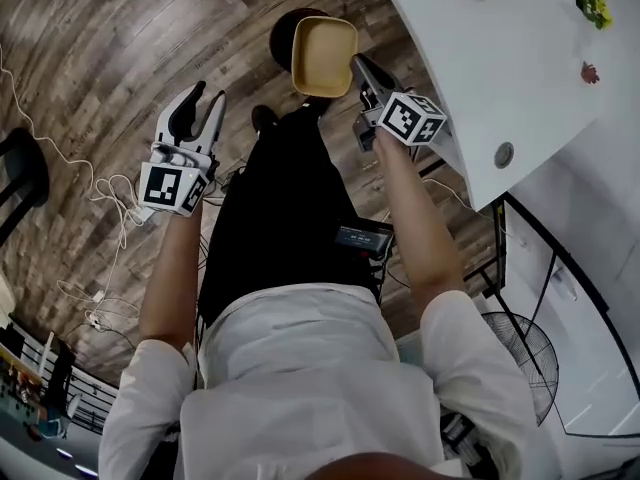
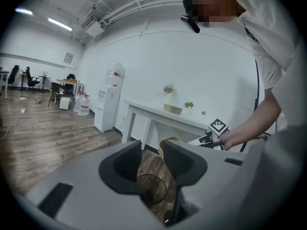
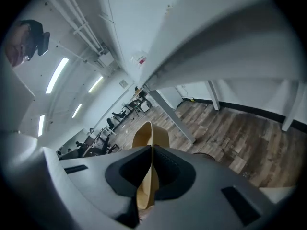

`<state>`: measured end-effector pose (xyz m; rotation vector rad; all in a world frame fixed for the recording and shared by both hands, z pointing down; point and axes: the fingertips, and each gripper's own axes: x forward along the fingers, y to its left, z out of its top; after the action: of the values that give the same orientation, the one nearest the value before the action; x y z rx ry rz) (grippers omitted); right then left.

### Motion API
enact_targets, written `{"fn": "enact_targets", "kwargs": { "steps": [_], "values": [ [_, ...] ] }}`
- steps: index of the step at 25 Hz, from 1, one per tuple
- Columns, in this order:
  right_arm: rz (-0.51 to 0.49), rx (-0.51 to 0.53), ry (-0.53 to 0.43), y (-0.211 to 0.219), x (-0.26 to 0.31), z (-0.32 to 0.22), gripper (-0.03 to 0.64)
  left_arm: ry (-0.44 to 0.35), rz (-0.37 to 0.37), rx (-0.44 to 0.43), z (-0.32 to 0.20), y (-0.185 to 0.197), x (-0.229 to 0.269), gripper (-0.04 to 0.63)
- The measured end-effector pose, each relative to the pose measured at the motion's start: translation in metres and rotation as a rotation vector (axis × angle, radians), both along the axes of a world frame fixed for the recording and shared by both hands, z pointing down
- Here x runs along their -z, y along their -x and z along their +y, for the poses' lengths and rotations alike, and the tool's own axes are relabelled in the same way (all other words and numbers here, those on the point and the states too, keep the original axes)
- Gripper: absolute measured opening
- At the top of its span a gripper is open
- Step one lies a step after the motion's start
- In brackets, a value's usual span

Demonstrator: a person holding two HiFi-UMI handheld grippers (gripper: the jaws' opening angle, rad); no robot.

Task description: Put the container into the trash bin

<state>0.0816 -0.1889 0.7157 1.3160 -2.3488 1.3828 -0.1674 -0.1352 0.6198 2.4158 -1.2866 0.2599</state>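
Container (image 1: 323, 56) clamped by its wall in right gripper (image 1: 357, 65), above trash bin (image 1: 283, 33), unreleased; left gripper (image 1: 207, 99) open, empty.

No legible text, waist device screen (image 1: 363, 236) too blurred to read

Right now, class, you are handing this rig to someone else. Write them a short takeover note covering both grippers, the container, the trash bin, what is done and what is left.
The left gripper is open and holds nothing.
The right gripper is shut on the rim of the yellow container.
The container hangs in the air, seemingly just over the dark trash bin on the wood floor, and is not yet inside.
Done: container grasped and carried to the bin.
Left: line it up over the bin's opening, open the right gripper and let it drop in.
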Motion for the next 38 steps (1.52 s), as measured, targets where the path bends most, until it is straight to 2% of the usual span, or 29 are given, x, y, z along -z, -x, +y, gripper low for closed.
{"fn": "enact_targets", "kwargs": {
  "steps": [7, 11, 21, 29, 38],
  "values": [
    [-0.037, -0.027, 0.060, -0.003, -0.102, -0.002, 0.041, 0.051, -0.005, -0.049, -0.003, -0.022, -0.076, 0.140],
    [-0.029, -0.003, 0.104, -0.005, -0.157, -0.009, 0.041, 0.080, 0.001, -0.058, -0.008, -0.033, -0.115, 0.140],
    [-0.086, -0.118, 0.184, -0.004, -0.284, -0.012, 0.041, 0.141, 0.021, -0.069, -0.021, -0.042, -0.208, 0.140],
    [-0.105, -0.180, 0.199, -0.009, -0.335, -0.012, 0.041, 0.172, 0.039, -0.066, -0.014, -0.053, -0.244, 0.140],
    [-0.103, -0.210, 0.216, -0.009, -0.357, -0.017, 0.041, 0.195, 0.050, -0.052, -0.007, -0.058, -0.257, 0.140]
  ]
}}
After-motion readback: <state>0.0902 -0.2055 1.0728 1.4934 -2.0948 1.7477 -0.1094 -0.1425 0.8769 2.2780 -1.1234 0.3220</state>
